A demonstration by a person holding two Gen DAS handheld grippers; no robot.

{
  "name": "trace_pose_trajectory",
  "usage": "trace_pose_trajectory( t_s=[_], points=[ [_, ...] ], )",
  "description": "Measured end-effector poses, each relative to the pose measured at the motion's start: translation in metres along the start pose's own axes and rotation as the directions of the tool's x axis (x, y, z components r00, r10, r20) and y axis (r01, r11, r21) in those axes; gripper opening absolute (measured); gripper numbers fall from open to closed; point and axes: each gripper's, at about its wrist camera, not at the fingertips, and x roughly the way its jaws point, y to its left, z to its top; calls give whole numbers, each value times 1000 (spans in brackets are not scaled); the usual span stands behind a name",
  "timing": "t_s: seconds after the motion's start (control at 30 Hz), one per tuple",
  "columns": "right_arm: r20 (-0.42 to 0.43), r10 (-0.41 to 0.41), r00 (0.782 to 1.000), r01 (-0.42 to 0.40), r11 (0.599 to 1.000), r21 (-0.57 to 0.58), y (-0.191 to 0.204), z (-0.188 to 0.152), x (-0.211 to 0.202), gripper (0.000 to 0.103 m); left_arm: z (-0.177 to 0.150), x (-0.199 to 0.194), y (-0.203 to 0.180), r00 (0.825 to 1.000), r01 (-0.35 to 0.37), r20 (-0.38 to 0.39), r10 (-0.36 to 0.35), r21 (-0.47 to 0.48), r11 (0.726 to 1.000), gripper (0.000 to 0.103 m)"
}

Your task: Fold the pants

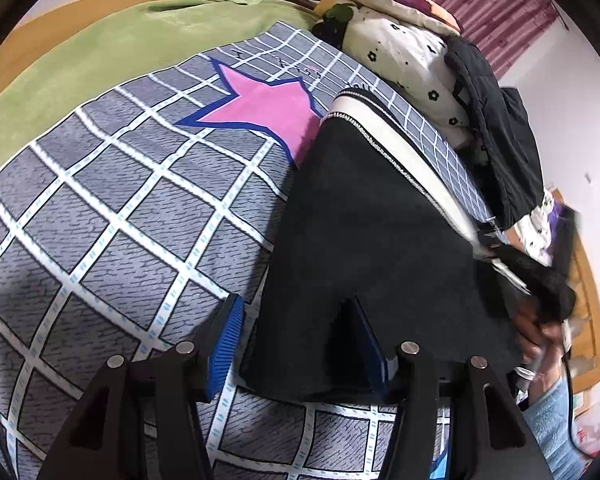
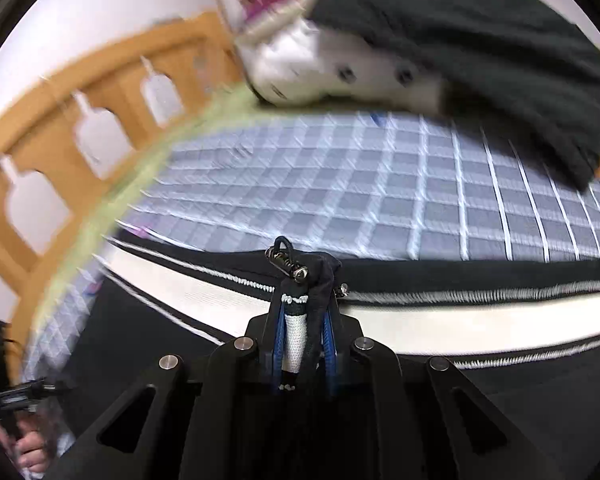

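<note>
On the checked bedsheet: lying flat, black pants with white side stripe. Pinching a bunched fold of pants, right gripper. Spread, straddling the pants' near edge, left gripper.

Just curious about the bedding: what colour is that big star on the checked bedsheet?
The star is pink with a dark blue border, seen best in the left wrist view.

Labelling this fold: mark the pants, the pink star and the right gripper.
pants (image 1: 363, 240), left wrist view, black leg panel.
pink star (image 1: 268, 104), left wrist view, star's centre.
right gripper (image 2: 301, 320), right wrist view, between fingertips.
</note>
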Motion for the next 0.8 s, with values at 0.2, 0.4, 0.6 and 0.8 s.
trace_pose_trajectory(
  t_s=[0.2,0.4,0.6,0.8],
  points=[
    [-8,-77,997,77,997,3,6,0,-11,42,0,-5,-3,999,-29,19,29,11,1000,53],
    [54,16,998,-16,1000,-9,20,-50,-90,42,-10,-13,7,999,42,-3,-42,-18,999,52],
    [-31,49,998,-49,999,-1,27,-148,-89,41,-17,-13,12,995,103,-15,-103,-44,994,51],
    [12,46,999,-45,999,-11,38,-145,-111,40,-15,-6,7,995,95,-4,-95,-40,995,51]
  ],
)
